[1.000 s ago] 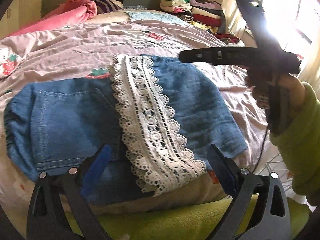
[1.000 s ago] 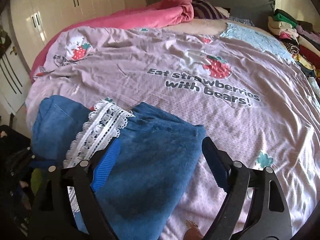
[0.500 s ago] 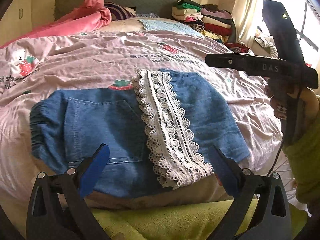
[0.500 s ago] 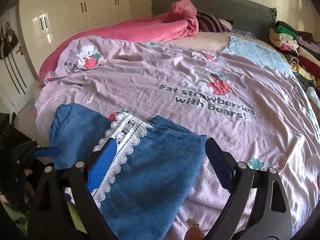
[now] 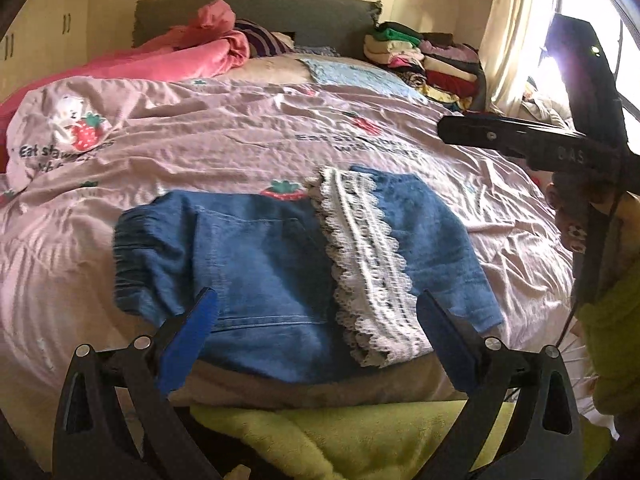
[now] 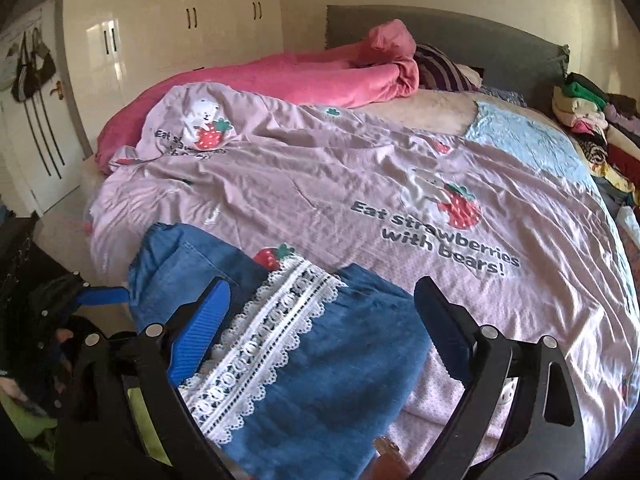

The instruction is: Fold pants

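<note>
Blue denim pants [image 5: 256,264] lie folded on the near edge of the bed, with a white lace hem band [image 5: 364,256] across the top. They also show in the right wrist view [image 6: 320,380], with the lace band [image 6: 260,344] running diagonally. My left gripper [image 5: 316,336] is open and empty, held above the near edge of the pants. My right gripper [image 6: 320,324] is open and empty above the folded end. The right gripper's body [image 5: 520,136] shows at the right in the left wrist view.
The bed has a lilac strawberry-print cover [image 6: 360,184]. A pink blanket [image 6: 320,76] lies by the grey headboard [image 5: 256,12]. A stack of folded clothes [image 5: 424,60] sits at the far right. A white wardrobe [image 6: 160,20] stands left. Green fabric [image 5: 340,436] lies below the bed edge.
Both grippers have drawn back and up from the pants, so more of the bed and room shows. The pants lie still. Both grippers stay open.
</note>
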`<state>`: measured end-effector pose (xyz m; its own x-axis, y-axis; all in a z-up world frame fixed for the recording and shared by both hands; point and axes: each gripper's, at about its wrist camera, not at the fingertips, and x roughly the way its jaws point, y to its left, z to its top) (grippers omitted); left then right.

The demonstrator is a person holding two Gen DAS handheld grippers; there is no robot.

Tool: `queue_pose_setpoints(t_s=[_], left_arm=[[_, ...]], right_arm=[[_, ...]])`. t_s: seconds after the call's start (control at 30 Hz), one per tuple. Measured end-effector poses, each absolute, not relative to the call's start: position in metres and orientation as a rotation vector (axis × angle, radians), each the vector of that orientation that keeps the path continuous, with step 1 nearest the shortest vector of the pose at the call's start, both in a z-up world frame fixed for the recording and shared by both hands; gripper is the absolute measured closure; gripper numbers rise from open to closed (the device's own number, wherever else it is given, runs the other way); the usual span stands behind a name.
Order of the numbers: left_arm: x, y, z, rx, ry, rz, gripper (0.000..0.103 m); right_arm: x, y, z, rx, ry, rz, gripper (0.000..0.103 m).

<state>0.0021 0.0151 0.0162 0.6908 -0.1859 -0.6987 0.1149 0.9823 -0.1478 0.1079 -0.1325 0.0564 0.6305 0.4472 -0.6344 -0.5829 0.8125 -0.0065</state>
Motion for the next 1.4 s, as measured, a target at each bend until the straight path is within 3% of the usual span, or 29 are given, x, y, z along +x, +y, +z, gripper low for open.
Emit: queue_pose_setpoints(t_s=[0.7, 1.13, 1.2, 1.23, 1.4], left_arm=[[-0.017, 0.136, -0.005, -0.349, 0.791, 0.046, 0.005], [-0.007, 0.137, -0.034, -0.464, 0.803, -0.064, 0.007], [-0.002, 0.133, -0.037, -0.485, 0.807, -0.102, 0.021], [0.0, 0.132, -0.039, -0.504, 0.811, -0.12, 0.032], [0.013, 0.127, -0.056, -0.542, 0.844, -0.158, 0.041]], right_arm=[[0.109, -0.046, 0.049, -0.303, 0.697, 0.765, 0.015], [0.128, 0.038, 0.019, -0.395, 0.808, 0.925, 0.015], [0.129, 0.05, 0.013, -0.419, 0.822, 0.948, 0.015], [0.13, 0.055, 0.011, -0.429, 0.828, 0.961, 0.015], [0.13, 0.085, -0.006, -0.477, 0.871, 1.016, 0.015]])
